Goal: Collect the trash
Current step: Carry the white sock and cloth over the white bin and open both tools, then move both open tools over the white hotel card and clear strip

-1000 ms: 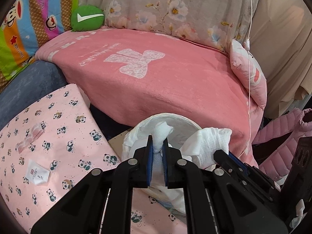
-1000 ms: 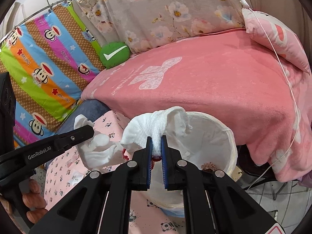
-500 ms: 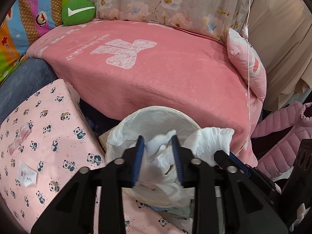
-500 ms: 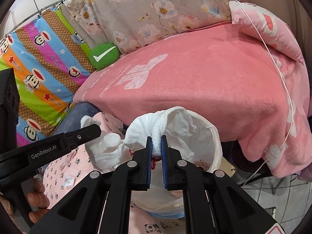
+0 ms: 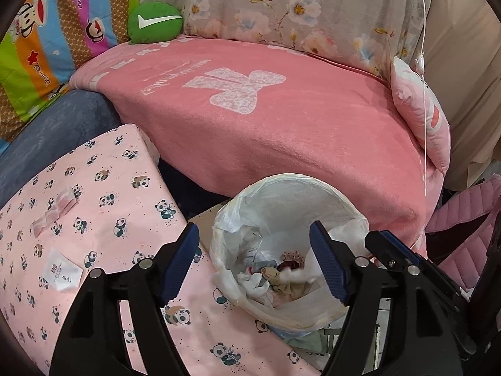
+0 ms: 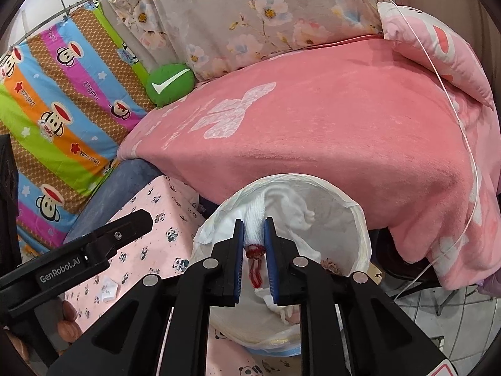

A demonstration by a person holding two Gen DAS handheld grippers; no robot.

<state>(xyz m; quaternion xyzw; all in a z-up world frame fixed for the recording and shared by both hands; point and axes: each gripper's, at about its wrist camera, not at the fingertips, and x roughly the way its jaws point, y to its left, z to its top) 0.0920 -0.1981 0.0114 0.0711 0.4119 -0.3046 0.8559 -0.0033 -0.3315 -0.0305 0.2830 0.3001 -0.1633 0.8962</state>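
A round bin with a white liner (image 5: 291,177) stands by the pink bed, with tissues and scraps (image 5: 275,282) in its bottom. My left gripper (image 5: 254,225) hangs over it, jaws opening wide with nothing between them. My right gripper (image 6: 253,221) is above the bin's rim (image 6: 360,219). Its jaws are opening a little, and a white tissue wad (image 6: 255,219) with a red thread still fills the narrow gap and touches both pads. The left wrist view shows the right gripper (image 5: 385,244) at the bin's right side.
Left of the bin is a pink panda-print surface (image 5: 94,219) holding a white paper slip (image 5: 61,272) and a clear wrapper (image 5: 56,210). Behind lie the pink blanket (image 5: 281,125), a green cushion (image 5: 155,22) and a hanging white cable (image 5: 424,109). A person's fingers (image 6: 67,322) hold the left gripper.
My left gripper has opened wide and its tissue has dropped into the bin. The right jaws have parted slightly around their tissue wad, which stays over the bin.
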